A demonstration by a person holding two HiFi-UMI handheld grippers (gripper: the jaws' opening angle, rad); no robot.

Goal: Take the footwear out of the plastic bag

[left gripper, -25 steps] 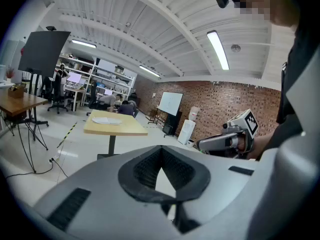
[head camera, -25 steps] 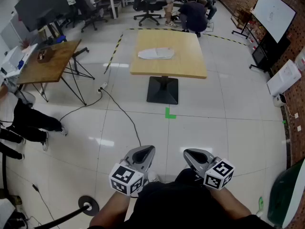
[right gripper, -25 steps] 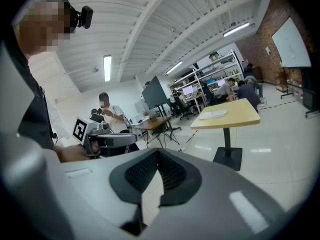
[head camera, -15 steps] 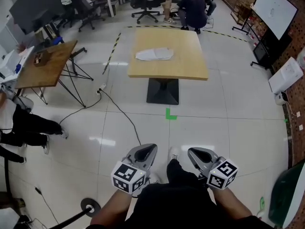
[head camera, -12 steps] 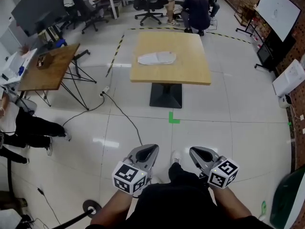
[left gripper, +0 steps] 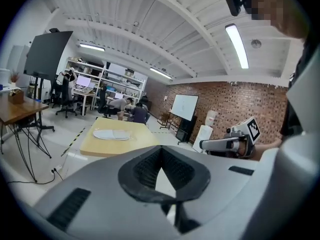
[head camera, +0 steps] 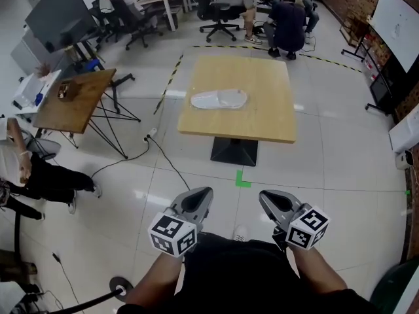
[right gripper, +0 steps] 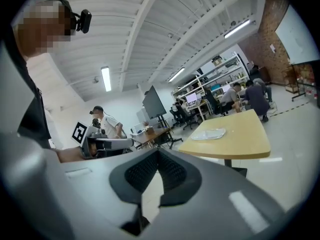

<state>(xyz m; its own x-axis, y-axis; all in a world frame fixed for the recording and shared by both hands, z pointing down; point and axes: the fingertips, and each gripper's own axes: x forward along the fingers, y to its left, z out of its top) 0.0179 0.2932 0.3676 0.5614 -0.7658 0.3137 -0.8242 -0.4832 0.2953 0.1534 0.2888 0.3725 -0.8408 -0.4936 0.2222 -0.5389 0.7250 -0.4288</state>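
A clear plastic bag holding pale footwear [head camera: 218,99] lies flat on the far left part of a square wooden table [head camera: 262,123], a few steps ahead of me. My left gripper [head camera: 200,194] and right gripper [head camera: 264,197] are held side by side in front of my body, well short of the table, both shut with nothing in them. The left gripper view shows its jaws [left gripper: 161,151] meeting, with the bag [left gripper: 112,134] far beyond. Over the closed jaws [right gripper: 159,154] in the right gripper view, the bag [right gripper: 209,133] lies on the table [right gripper: 242,145].
A brown side table [head camera: 72,103] on thin black legs stands at the left, and a black cable [head camera: 171,165] runs across the floor from it. A green tape mark [head camera: 243,178] lies before the table's base. People crouch behind the table [head camera: 288,15]; another person [head camera: 33,175] is at the left.
The table with the bag has drawn nearer and now sits lower in the head view. Both grippers stayed shut and side by side.
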